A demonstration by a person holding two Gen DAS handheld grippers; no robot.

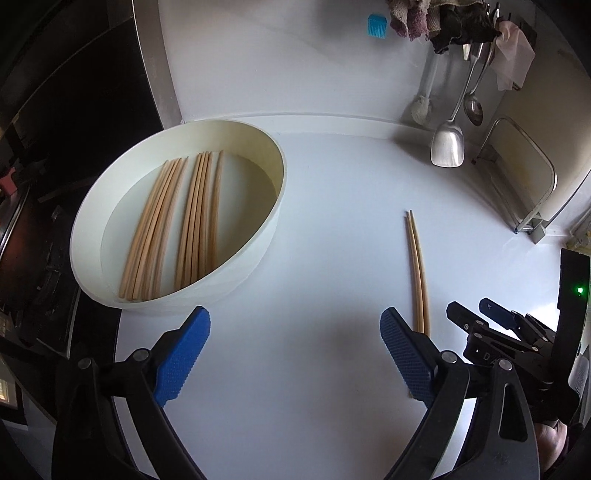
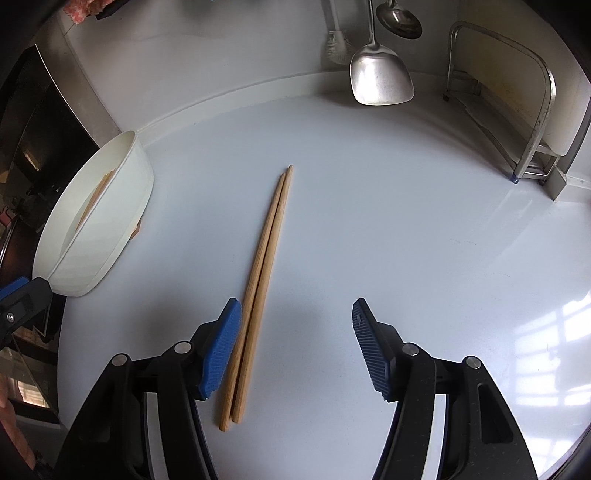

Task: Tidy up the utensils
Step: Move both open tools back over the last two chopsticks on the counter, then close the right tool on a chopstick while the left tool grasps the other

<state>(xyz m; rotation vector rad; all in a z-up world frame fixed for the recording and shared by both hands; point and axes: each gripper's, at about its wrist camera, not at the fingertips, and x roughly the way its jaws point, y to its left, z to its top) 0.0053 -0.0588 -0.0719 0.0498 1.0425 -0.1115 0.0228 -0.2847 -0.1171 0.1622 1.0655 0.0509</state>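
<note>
Right wrist: chopstick pair loose on desk

Right tongs (image 2: 295, 347) apart – chopstick pair (image 2: 263, 280) lies on white desk (image 2: 406, 240), just beside left pad, not gripped. Left tongs (image 1: 295, 358) wide apart, empty. Round tub (image 1: 273, 206) w/ more chopsticks (image 1: 173, 225) sits left. Spatula (image 2: 380, 77), ladle (image 2: 400, 20) & rack (image 2: 535, 122) at back – well apart from pair.

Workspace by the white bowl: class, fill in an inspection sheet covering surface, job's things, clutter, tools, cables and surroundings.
Surface: white counter, bare apart from the items below.
Job's things: white bowl holding many chopsticks; loose pair of chopsticks lying side by side on the counter.
Clutter: nothing seen.
Tools: left tool open, nothing between its pads; right tool open, straddling the loose pair near its left pad.
Cables: nothing seen.
Surroundings: metal spatula, ladle and brush hanging on the wall; metal rack; cloths.
</note>
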